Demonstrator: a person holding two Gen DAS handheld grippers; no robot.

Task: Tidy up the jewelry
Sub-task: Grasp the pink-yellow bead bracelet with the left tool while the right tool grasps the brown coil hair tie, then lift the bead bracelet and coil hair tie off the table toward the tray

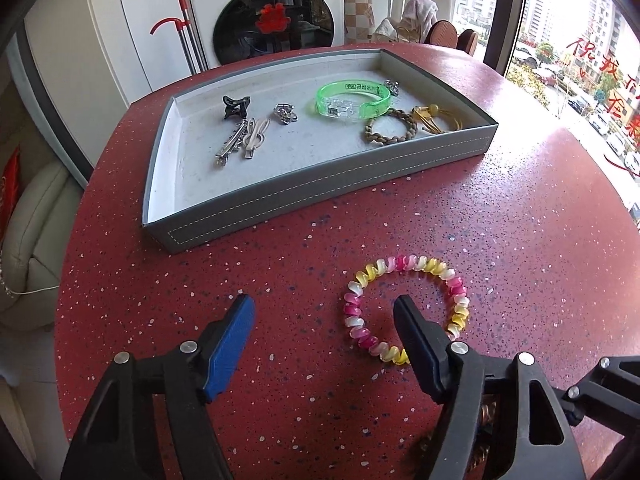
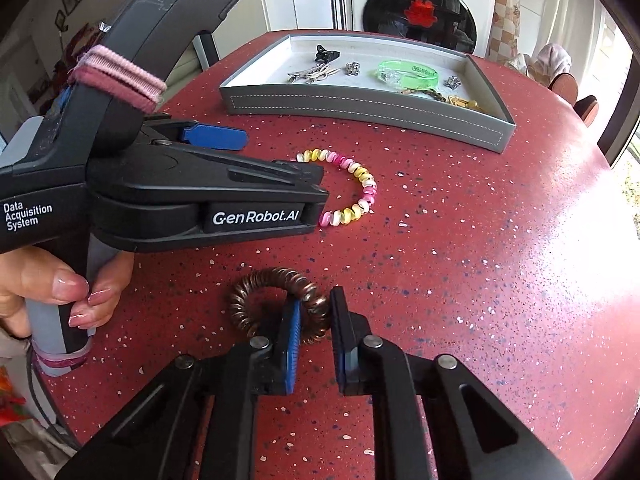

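A pink, yellow and white spiral hair tie (image 1: 406,307) lies on the red speckled table. My left gripper (image 1: 324,308) is open; its right finger rests inside the tie's ring, its left finger outside to the left. It also shows in the right wrist view (image 2: 288,160) over the same tie (image 2: 352,188). A copper spiral hair tie (image 2: 276,304) lies nearer. My right gripper (image 2: 316,304) straddles its right side, jaws narrowly apart around the coil. The grey tray (image 1: 320,196) holds hair clips (image 1: 240,140), a green bangle (image 1: 352,98) and a braided bracelet (image 1: 390,126).
The round table's edge (image 1: 76,240) curves at the left, with a white sofa below. A washing machine (image 1: 276,12) and a red-handled mop (image 1: 186,28) stand behind the table. A window is at the right. The tray's left part (image 1: 192,176) is bare.
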